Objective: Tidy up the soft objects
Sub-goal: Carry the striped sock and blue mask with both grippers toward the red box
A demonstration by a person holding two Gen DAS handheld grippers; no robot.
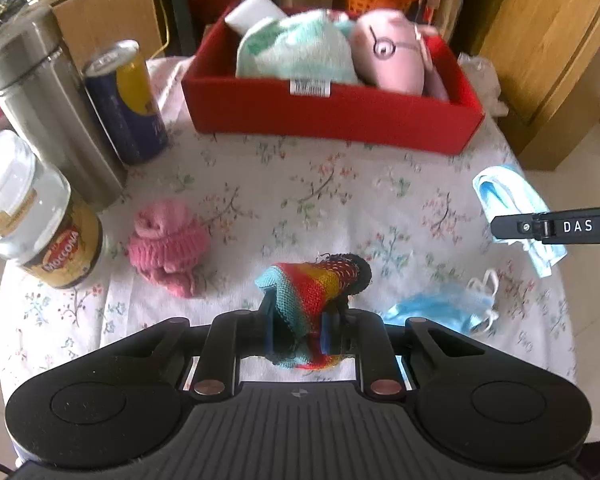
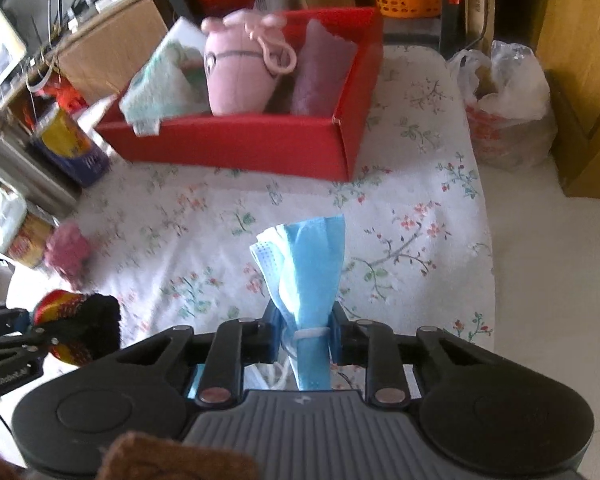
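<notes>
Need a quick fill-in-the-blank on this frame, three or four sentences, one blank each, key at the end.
1. The left tongs are shut on a striped knitted ____.
2. The right tongs pinch a blue face ____.
3. The pink plush toy sits inside the ____ box.
4. A second blue mask lies on the floral ____.

Missing words: sock; mask; red; tablecloth
</notes>
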